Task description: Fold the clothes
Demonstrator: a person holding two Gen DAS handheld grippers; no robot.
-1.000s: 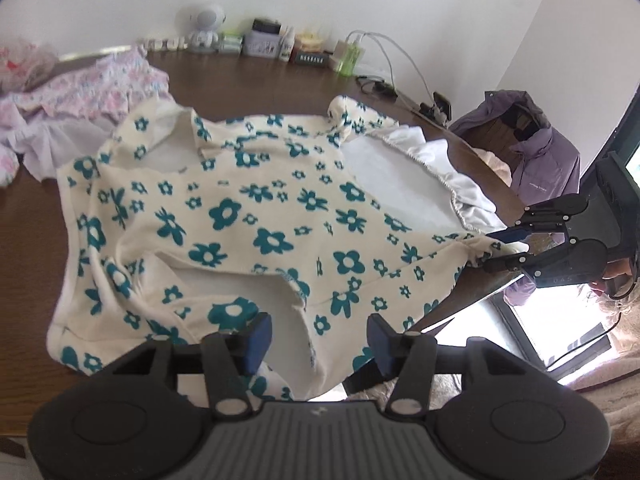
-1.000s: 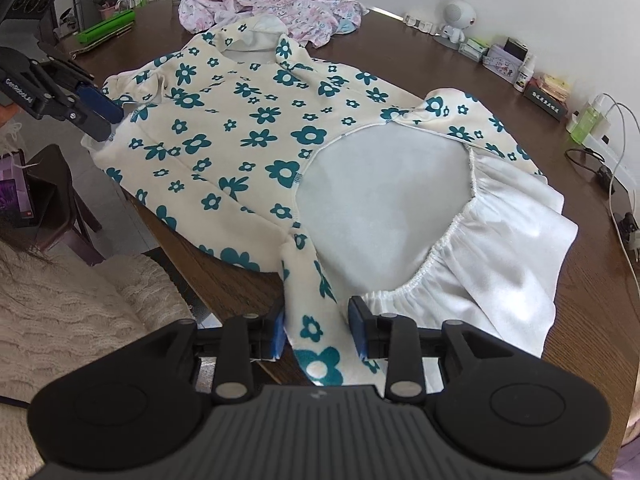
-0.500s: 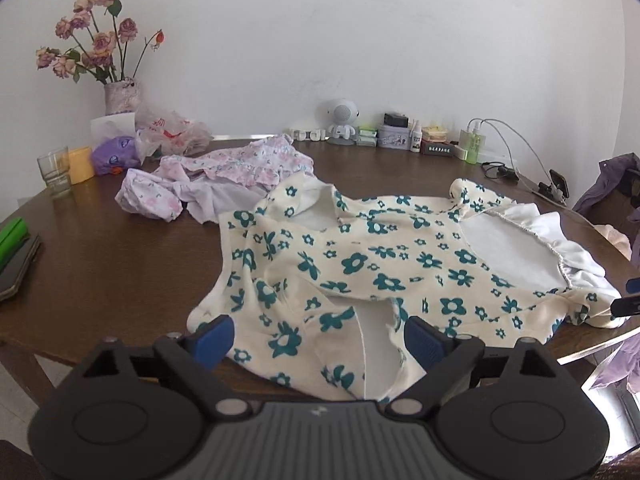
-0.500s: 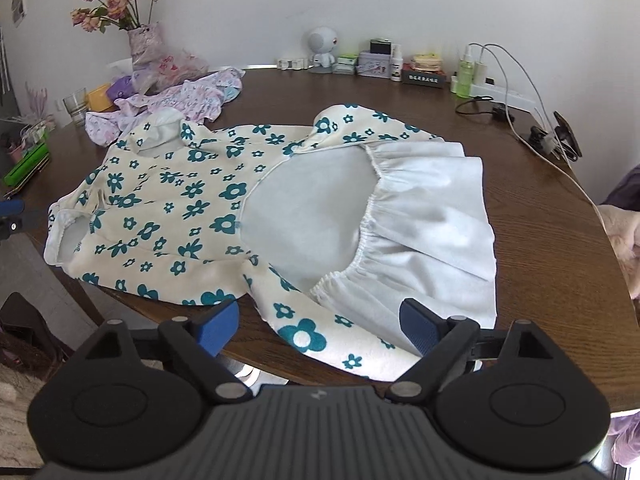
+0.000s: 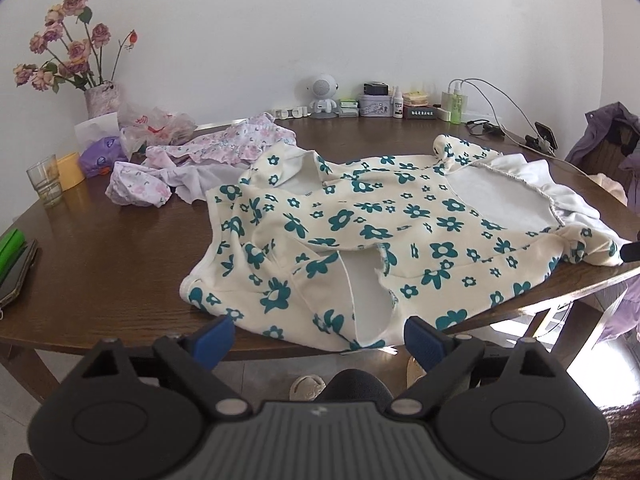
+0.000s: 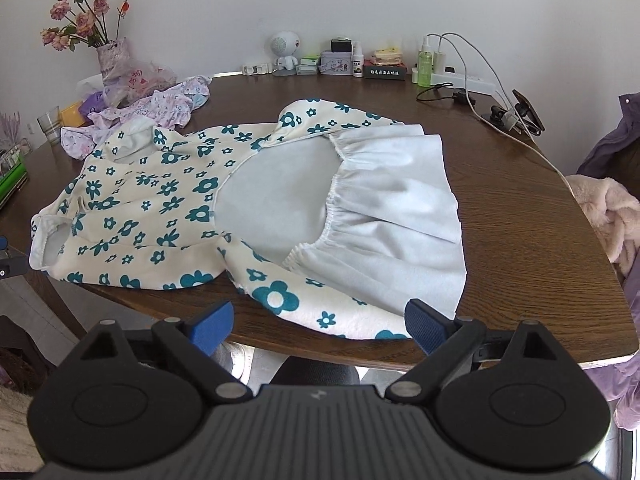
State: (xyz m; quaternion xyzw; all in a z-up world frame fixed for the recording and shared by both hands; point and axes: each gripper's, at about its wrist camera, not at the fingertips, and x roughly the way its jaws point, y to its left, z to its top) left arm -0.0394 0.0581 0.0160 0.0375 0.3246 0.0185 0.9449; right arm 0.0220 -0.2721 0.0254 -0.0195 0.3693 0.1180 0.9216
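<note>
A cream knit garment printed with teal flowers (image 5: 360, 236) lies spread flat on the dark brown round wooden table (image 5: 100, 248), its soft cloth creased in shallow folds. A smooth white lining shows through its wide opening, and a gathered white ruffled hem (image 6: 400, 208) with an elastic seam fans out from the garment toward the table's right side. One flowered sleeve (image 6: 304, 304) stretches from the garment's body to the near table edge, and the garment's lower corner droops slightly over that curved rim.

Behind the garment, toward the wall, sits a crumpled heap of thin pink-and-lilac floral cloth (image 5: 208, 160). Farther left of the garment stand a clear drinking glass (image 5: 45, 179) and a vase of dried pink roses (image 5: 68, 56). Bare wood grain stays open to the left of the garment and to the right of the ruffle, up to a white cable (image 6: 532, 140).

The left hand-held gripper (image 5: 318, 336) hovers just off the table edge before the garment, blue-padded jaws spread wide with nothing between them. The right hand-held gripper (image 6: 320, 326) hangs in front of the sleeve, jaws likewise spread, clear of the cloth.
</note>
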